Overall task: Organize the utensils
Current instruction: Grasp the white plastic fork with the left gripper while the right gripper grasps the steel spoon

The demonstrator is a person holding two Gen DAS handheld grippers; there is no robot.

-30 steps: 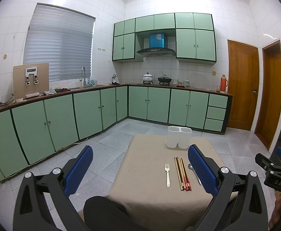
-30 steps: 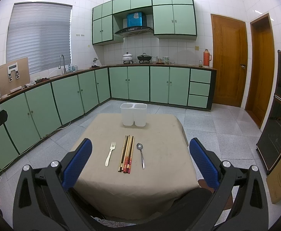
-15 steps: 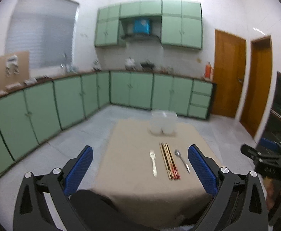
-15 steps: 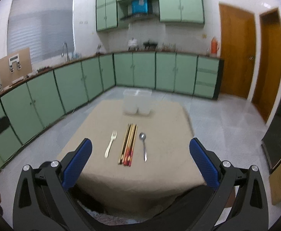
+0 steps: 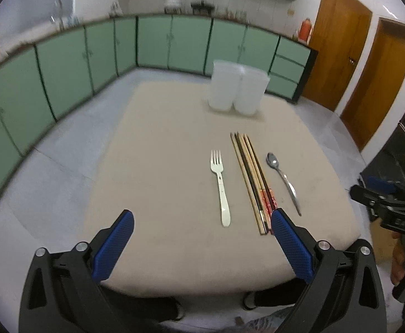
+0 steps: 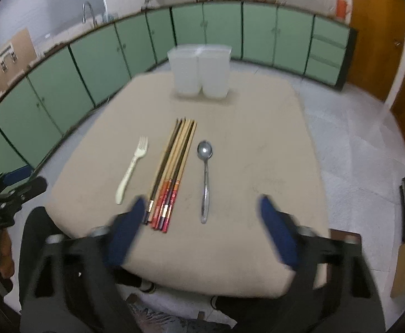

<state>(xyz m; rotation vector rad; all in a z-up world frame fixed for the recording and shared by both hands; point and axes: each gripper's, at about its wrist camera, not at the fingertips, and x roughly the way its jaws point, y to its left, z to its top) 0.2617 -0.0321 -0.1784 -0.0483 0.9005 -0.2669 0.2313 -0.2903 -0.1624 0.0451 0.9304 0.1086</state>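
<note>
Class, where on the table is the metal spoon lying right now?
The spoon lies flat on the table, just right of the chopsticks in the right wrist view.

the right gripper point(image 6: 199, 216) is smeared by motion, its blue pads point(image 6: 278, 233) soft-edged as the jaws close with nothing between them. the near ends of the chopsticks point(image 5: 253, 177) slip behind the left gripper's right pad point(image 5: 291, 247), and the worktop clutter is too blurred to name
</note>
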